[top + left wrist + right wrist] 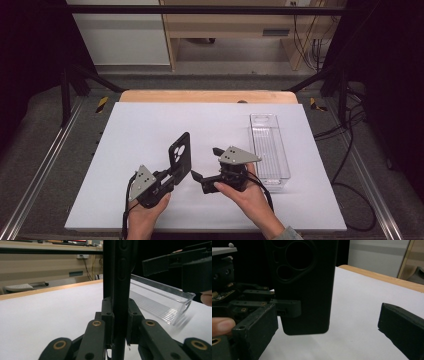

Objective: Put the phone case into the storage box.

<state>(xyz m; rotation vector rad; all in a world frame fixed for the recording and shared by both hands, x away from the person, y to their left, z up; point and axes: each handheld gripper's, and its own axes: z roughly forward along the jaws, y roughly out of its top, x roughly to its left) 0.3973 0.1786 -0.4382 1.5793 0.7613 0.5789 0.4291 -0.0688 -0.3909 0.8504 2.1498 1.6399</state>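
Observation:
A black phone case (180,152) with round camera cutouts stands upright above the white table top (145,125). My left gripper (176,174) is shut on its lower end. In the left gripper view the case's thin edge (120,277) rises straight up between the pinching jaws of the left gripper (119,308). My right gripper (206,163) stands open just right of the case, pointing at it. In the right gripper view the case's back (307,285) hangs between the wide-apart jaws of the right gripper (328,317), nearer the left one; neither pad touches it.
A clear, empty, ribbed plastic tray (263,120) lies lengthwise on the right part of the table, close behind the right hand; the tray (160,300) also shows in the left gripper view. A wooden strip (207,96) borders the far edge. Cables lie on the floor at right.

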